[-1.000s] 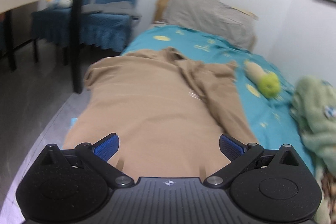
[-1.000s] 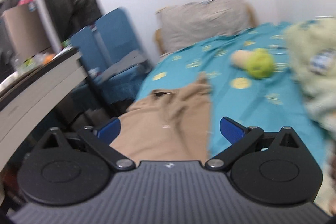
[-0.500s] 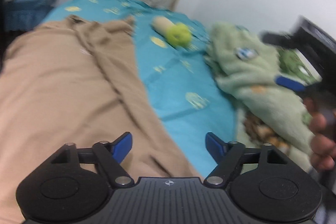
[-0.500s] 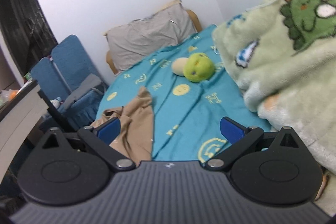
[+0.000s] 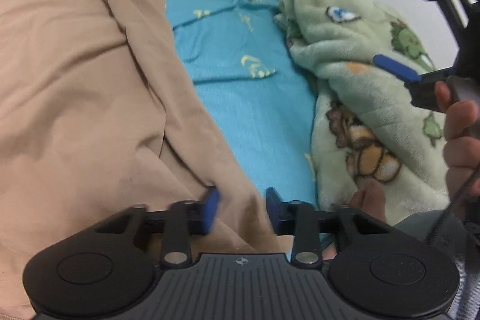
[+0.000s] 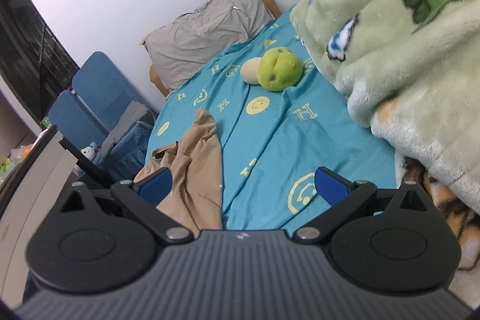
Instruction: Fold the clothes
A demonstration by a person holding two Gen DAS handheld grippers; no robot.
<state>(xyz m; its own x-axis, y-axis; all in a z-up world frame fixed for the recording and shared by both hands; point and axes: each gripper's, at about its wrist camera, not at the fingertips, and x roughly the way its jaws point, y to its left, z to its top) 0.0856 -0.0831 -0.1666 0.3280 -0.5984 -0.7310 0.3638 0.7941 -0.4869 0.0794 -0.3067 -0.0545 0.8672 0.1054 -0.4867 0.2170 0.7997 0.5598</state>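
Narrowing since before, left tool (image 5: 241,209) straddles tan garment (image 5: 84,74) edge (unclamped); right tool (image 6: 243,185) gapes.

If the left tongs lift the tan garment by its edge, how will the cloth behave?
Probably floppy: the tan garment lies in soft folds and wrinkles on the blue sheet, so it should drape and hang. It looks thin, so likely light. The left tongs straddle only a narrow ridge of cloth, not fully closed, so it might slip out.
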